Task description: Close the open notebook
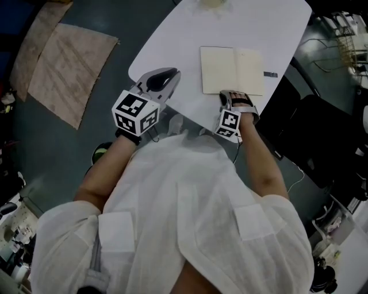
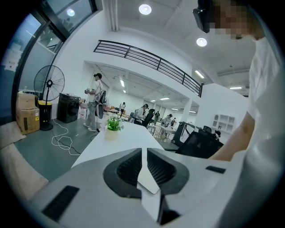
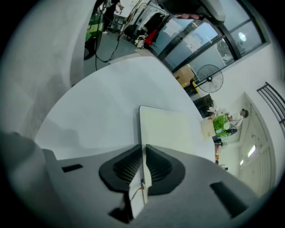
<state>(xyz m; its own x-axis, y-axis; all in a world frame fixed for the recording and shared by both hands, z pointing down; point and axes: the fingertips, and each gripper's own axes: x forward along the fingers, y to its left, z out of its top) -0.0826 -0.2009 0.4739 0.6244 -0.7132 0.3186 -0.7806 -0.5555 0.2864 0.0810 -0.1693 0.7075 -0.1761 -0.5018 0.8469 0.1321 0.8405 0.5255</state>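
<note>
**Closing step, grip taken.** The cream-paged open notebook (image 1: 232, 70) lies flat on the white rounded table (image 1: 172, 51), near its front edge. The right gripper (image 1: 236, 95) is pinched on a thin leaf at the notebook's near edge. The left gripper (image 1: 168, 74), jaws together and empty, hangs well apart at the left. The leaf is best carried in an arc over the spine, with a light pinch to avoid creasing.

Round ceiling lights (image 2: 144, 9) are shining down, keeping the far hall bright and even in the left gripper view. The head view is looking dimmer, the floor (image 1: 86, 138) sinking into dark grey around the pale tabletop (image 1: 172, 51). Both gripper views are bending and darkening at their edges. The right hand-held gripper (image 3: 143, 149) is showing soft up close, and far windows (image 3: 209, 38) are glaring.
</note>
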